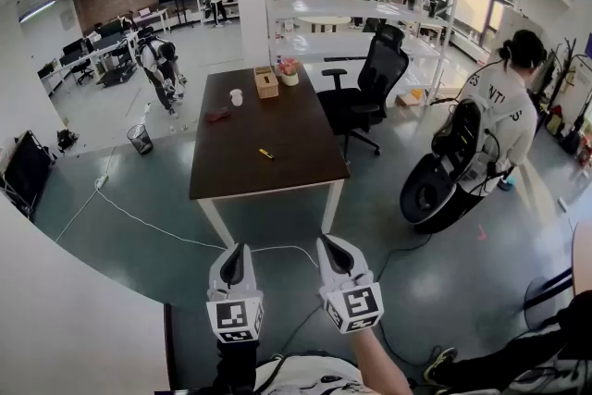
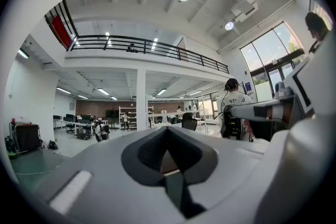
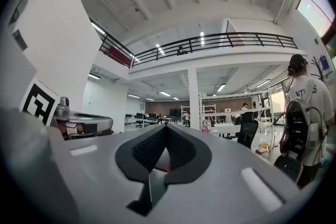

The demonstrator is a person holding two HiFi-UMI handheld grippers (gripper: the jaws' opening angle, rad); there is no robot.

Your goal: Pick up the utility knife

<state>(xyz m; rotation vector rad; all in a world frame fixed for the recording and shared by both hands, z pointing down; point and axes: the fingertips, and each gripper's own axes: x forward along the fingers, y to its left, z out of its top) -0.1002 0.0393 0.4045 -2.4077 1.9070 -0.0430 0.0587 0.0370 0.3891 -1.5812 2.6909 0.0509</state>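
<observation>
The utility knife (image 1: 265, 154) is a small yellow object lying on the brown table (image 1: 296, 164), near its front half. Both grippers are held low in the head view, well short of the table and over the floor. My left gripper (image 1: 236, 253) and my right gripper (image 1: 332, 246) point toward the table with their jaws together and nothing between them. In the left gripper view my left gripper (image 2: 167, 132) fills the lower frame, its jaws meeting. The right gripper view shows my right gripper (image 3: 165, 131) the same way. The knife is hidden in both gripper views.
On the table's far end stand a tissue box (image 1: 266, 82), a white cup (image 1: 237, 97), a red item (image 1: 218, 115) and a small pot (image 1: 289, 75). A black office chair (image 1: 373, 86) stands at its right. A person (image 1: 502, 111) with a black scooter (image 1: 446, 178) is further right. A white cable (image 1: 148, 227) crosses the floor.
</observation>
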